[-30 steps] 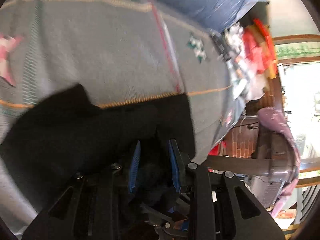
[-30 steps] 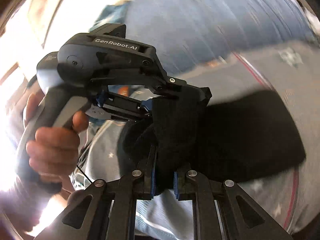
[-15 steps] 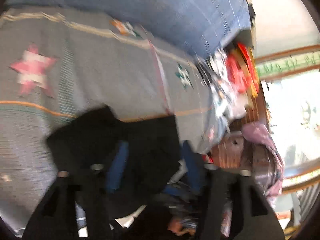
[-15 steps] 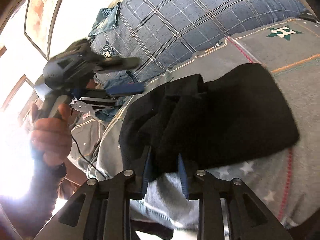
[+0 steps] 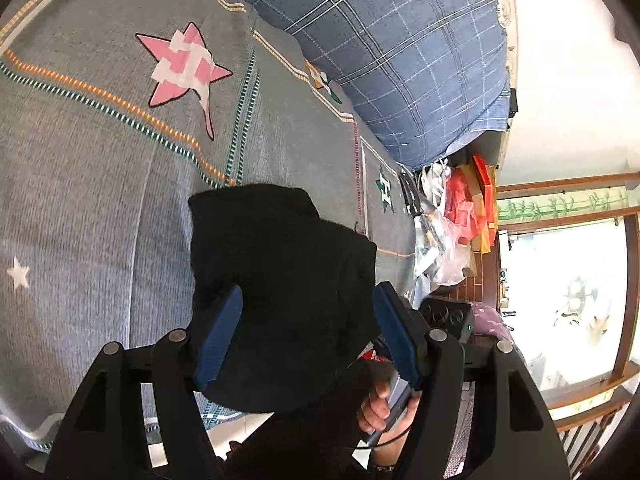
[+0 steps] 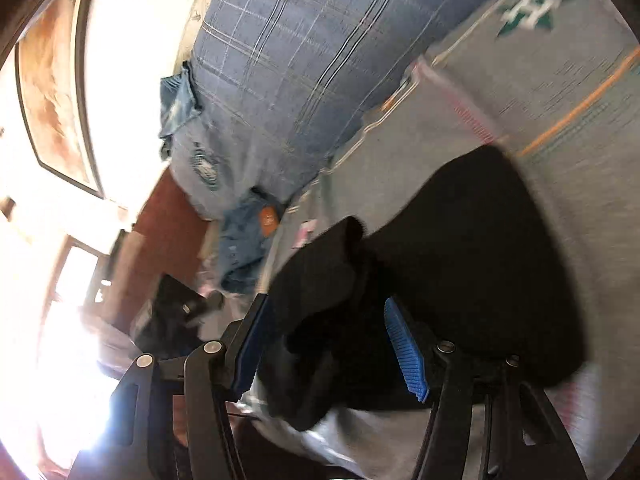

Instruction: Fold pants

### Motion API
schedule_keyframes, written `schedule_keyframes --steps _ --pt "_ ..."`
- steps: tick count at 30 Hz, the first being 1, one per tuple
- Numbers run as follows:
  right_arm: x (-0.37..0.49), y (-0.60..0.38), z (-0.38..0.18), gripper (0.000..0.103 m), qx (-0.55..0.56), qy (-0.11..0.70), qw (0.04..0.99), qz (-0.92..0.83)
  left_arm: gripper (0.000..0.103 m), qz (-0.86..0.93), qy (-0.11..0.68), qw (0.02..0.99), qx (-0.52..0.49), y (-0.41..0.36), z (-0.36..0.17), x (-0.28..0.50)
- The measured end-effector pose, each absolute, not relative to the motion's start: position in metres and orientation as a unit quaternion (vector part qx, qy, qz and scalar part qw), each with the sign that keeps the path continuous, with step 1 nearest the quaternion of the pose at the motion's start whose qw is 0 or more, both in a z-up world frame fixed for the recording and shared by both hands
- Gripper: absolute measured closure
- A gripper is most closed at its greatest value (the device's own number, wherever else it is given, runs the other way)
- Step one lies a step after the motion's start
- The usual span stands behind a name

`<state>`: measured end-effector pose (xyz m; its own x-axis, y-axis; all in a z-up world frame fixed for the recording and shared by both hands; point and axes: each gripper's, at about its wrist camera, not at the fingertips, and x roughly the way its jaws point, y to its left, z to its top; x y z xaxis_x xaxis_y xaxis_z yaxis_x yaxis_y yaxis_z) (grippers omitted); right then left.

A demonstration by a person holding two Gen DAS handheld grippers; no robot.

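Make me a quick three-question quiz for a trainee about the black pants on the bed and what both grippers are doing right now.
1. True or false: the left gripper is clamped shut on the black pants.
2. Multiple choice: the pants lie on A) a wooden floor, B) the grey bedspread, C) the blue plaid pillow.
3. Fill in: the large star printed on the bedspread is ____ and white.

Key
1. False. Its jaws stand wide apart over the pants; the right gripper is open as well.
2. B
3. pink
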<state>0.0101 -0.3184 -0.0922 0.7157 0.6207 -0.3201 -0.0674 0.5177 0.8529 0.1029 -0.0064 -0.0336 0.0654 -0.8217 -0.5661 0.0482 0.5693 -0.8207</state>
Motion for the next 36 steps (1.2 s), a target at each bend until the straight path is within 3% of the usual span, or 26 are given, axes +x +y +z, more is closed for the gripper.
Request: schedule_keyframes --steps 6,9,10,11,12,14,24,28,32,36 --pt "0.030 -0.304 -0.087 0.043 0.403 0.335 0.819 0.233 0.035 -0.265 0.601 0.705 -0.268 -0.007 -0.039 0.094" --pt "0.028 -0.296 -0.085 0.048 0.367 0.342 0.835 0.229 0.036 -0.280 0.615 0.686 -0.269 -0.023 -0.052 0.086" --pt "0.027 -0.294 -0.085 0.062 0.351 0.342 0.843 0.223 0.036 -0.275 0.614 0.692 -0.260 -0.028 -0.053 0.085" --pt "0.027 -0.292 -0.084 0.082 0.333 0.342 0.852 0.214 0.037 -0.265 0.609 0.707 -0.243 -0.034 -0.051 0.083" --pt "0.030 -0.288 -0.084 0.088 0.310 0.352 0.858 0.210 0.038 -0.259 0.605 0.717 -0.231 -0.038 -0.049 0.082" --pt "0.028 -0.288 -0.083 0.092 0.304 0.354 0.861 0.203 0.052 -0.244 0.593 0.734 -0.225 -0.044 -0.038 0.079" --pt "-0.018 -0.328 -0.029 0.093 0.321 0.240 0.901 0.168 0.054 -0.271 0.543 0.780 -0.153 -0.104 0.012 0.079" --pt "-0.023 -0.361 -0.058 0.093 0.353 0.258 0.893 0.103 0.052 -0.263 0.564 0.776 -0.098 -0.141 -0.017 0.085" --pt "-0.019 -0.377 -0.092 0.093 0.357 0.305 0.881 0.057 0.034 -0.249 0.552 0.794 -0.049 -0.166 -0.027 0.078" --pt "-0.016 -0.377 -0.092 0.088 0.346 0.310 0.884 0.059 0.033 -0.257 0.545 0.797 -0.024 -0.163 -0.016 0.068"
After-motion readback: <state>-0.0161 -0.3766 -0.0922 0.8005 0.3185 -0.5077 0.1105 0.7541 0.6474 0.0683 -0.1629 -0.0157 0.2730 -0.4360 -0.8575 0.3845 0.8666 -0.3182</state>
